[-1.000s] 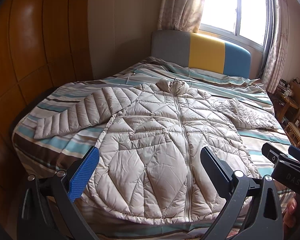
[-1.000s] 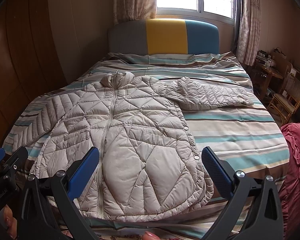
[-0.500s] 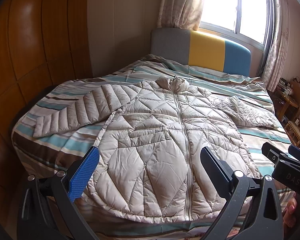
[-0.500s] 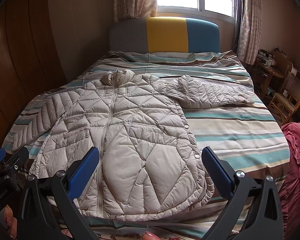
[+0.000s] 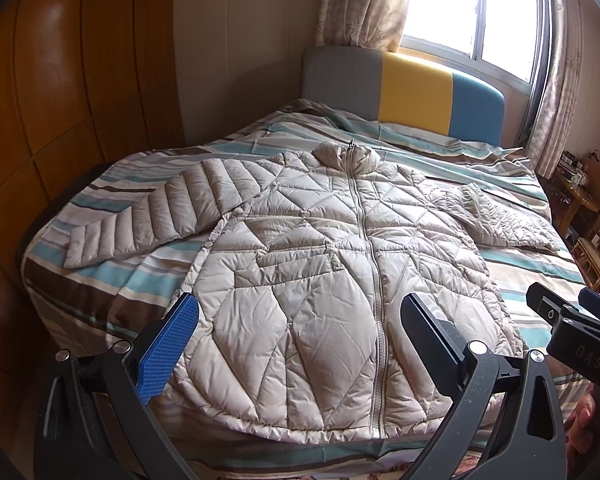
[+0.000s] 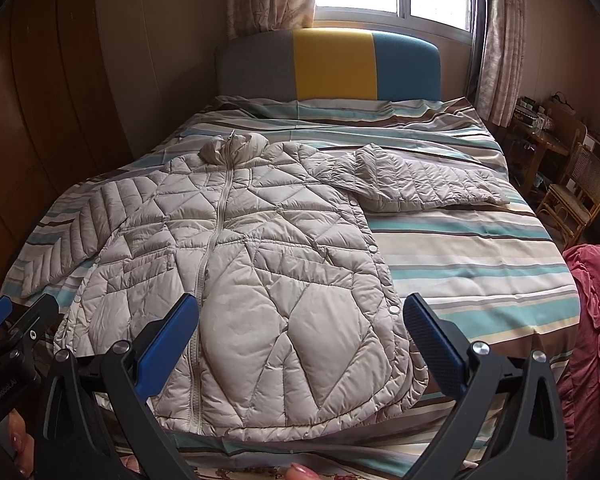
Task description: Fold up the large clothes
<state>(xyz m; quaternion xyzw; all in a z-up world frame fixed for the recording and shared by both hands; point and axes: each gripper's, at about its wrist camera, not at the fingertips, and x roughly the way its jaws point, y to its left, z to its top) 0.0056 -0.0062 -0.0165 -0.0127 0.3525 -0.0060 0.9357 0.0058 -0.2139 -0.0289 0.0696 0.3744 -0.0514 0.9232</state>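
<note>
A large beige quilted puffer jacket [image 5: 320, 280] lies flat, front up and zipped, on the striped bed [image 5: 112, 276]. It also shows in the right wrist view [image 6: 260, 280]. Its left sleeve [image 5: 160, 216] is spread out; its right sleeve [image 6: 420, 184] lies bent across the bed. My left gripper [image 5: 300, 320] is open and empty, above the jacket's hem. My right gripper [image 6: 300, 320] is open and empty, above the hem's right part. Each gripper shows at the edge of the other's view.
A grey, yellow and blue headboard [image 6: 332, 64] stands under a window. Wooden wardrobe panels [image 5: 40, 100] run along the left. A wicker chair [image 6: 576, 196] and small table stand at the right. A red ruffled cloth [image 6: 592, 320] lies at the bed's right edge.
Both grippers have moved slightly forward and up over the foot of the bed; the jacket sits a little lower in view. Nothing was grasped.
</note>
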